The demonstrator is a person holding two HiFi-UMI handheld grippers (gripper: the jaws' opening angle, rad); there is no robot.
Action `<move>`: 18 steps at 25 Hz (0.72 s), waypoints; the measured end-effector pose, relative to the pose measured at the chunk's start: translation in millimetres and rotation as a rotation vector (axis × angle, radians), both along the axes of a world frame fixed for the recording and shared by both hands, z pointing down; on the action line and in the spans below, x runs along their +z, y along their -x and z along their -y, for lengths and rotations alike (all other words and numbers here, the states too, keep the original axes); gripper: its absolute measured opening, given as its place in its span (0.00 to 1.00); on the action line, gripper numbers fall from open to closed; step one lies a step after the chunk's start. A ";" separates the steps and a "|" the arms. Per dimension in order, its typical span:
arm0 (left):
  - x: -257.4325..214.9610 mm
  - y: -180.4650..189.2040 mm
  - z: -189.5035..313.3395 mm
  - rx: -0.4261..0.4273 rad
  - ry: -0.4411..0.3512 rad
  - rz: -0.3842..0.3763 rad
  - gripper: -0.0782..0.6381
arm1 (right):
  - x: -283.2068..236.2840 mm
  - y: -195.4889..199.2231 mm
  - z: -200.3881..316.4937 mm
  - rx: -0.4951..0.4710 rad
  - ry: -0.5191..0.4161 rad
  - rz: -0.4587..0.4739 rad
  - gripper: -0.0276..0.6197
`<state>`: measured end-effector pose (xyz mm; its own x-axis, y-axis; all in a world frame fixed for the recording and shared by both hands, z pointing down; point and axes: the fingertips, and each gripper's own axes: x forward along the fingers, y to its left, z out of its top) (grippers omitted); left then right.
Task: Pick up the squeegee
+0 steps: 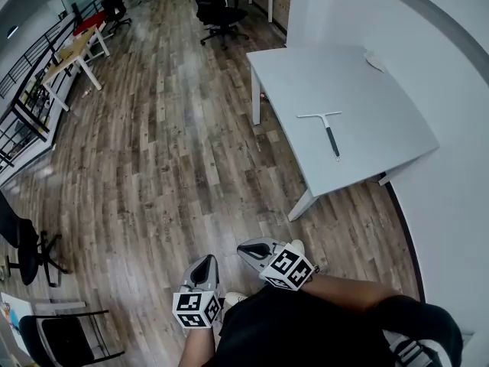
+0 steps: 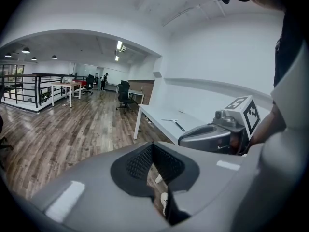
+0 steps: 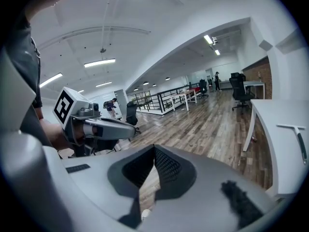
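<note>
The squeegee (image 1: 325,130), a white T-shaped blade with a dark handle, lies flat on the white table (image 1: 359,75) to the upper right in the head view. Both grippers are held low over the wood floor, well short of the table. My left gripper (image 1: 203,263) is shut with nothing in it. My right gripper (image 1: 246,248) beside it is also shut and empty. The left gripper view shows the squeegee (image 2: 173,123) far off on the table (image 2: 157,114), with the right gripper (image 2: 186,139) alongside. The right gripper view has the squeegee (image 3: 297,138) at its right edge.
A white wall (image 1: 428,44) runs behind and beside the table. A black office chair (image 1: 220,8) stands past the table's far end. A wooden desk (image 1: 70,50) and a railing (image 1: 23,90) are at far left, and other chairs (image 1: 30,252) at lower left.
</note>
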<state>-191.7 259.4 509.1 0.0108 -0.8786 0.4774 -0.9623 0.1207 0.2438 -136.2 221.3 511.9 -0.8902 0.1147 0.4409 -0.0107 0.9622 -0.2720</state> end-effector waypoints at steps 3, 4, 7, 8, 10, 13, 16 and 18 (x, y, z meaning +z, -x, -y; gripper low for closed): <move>-2.7 -7.1 21.2 0.000 0.004 0.008 0.12 | -0.6 -7.5 20.3 0.001 0.008 0.006 0.05; -3.0 -9.4 27.9 0.000 0.007 0.011 0.12 | -0.3 -9.7 27.1 0.002 0.012 0.009 0.05; -2.2 -15.9 46.7 0.005 0.017 0.019 0.12 | 0.4 -14.1 46.7 0.005 0.023 0.022 0.05; -2.2 -18.5 53.0 0.008 0.021 0.023 0.12 | 0.0 -15.8 53.3 0.006 0.025 0.027 0.05; -2.9 -23.5 65.8 0.012 0.028 0.029 0.12 | -1.5 -19.2 66.8 0.006 0.031 0.036 0.05; -2.4 -31.2 86.8 0.016 0.036 0.035 0.12 | -2.8 -25.4 87.5 0.002 0.035 0.051 0.05; -0.9 -41.9 113.7 0.027 0.040 0.045 0.12 | -3.3 -36.7 112.8 0.003 0.032 0.062 0.05; -1.3 -49.5 132.9 0.031 0.037 0.041 0.12 | -4.3 -46.5 131.1 0.009 0.028 0.067 0.05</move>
<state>-142.1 126.5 507.7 0.0176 -0.8599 0.5101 -0.9748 0.0987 0.2001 -89.7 90.2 507.5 -0.9188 0.1181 0.3766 -0.0002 0.9540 -0.2997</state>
